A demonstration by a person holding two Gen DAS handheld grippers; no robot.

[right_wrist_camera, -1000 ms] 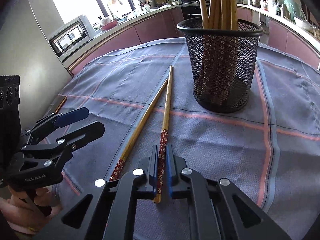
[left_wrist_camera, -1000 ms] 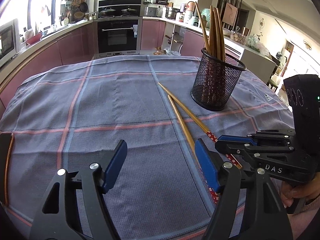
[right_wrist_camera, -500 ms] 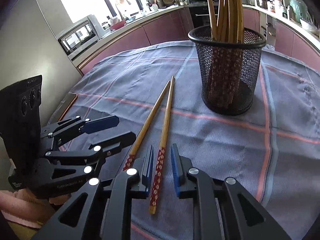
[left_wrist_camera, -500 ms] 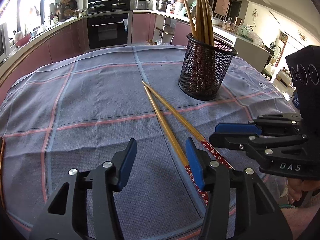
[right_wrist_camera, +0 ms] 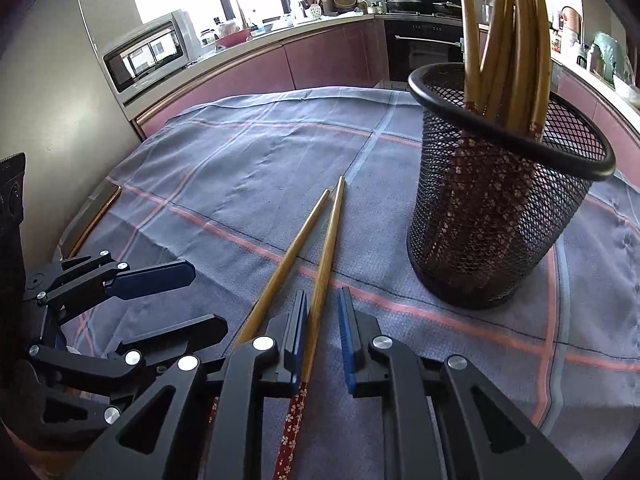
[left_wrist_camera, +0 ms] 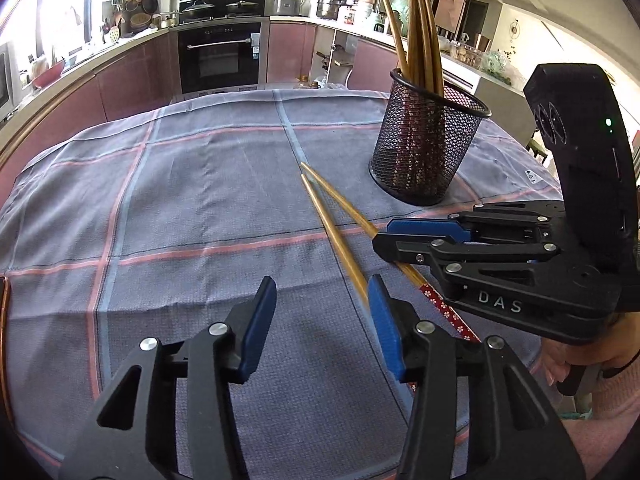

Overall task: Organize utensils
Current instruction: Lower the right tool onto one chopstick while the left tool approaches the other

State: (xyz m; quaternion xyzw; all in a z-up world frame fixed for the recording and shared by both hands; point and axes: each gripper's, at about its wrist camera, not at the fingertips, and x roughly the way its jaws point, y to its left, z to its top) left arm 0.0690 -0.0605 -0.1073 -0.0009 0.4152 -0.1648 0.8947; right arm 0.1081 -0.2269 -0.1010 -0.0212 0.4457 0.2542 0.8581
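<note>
Two wooden chopsticks with red flowered ends lie side by side on the checked cloth. One chopstick runs between my right gripper's blue pads, against the left pad with a gap to the right one; the jaws are closing. The other chopstick passes just outside the right finger of my left gripper; its jaws are closing with nothing between them. A black mesh holder stands upright to the right, with several chopsticks in it. Each gripper shows in the other's view: the right gripper, the left gripper.
A grey-blue cloth with pink lines covers the round table, whose copper rim shows at the left. A hand holds the right gripper at the near right edge. Kitchen counters, an oven and a microwave stand beyond.
My right gripper let go of the chopstick's red end and slid forward along it to the bare wood, closer to the holder. The left jaws have narrowed.
</note>
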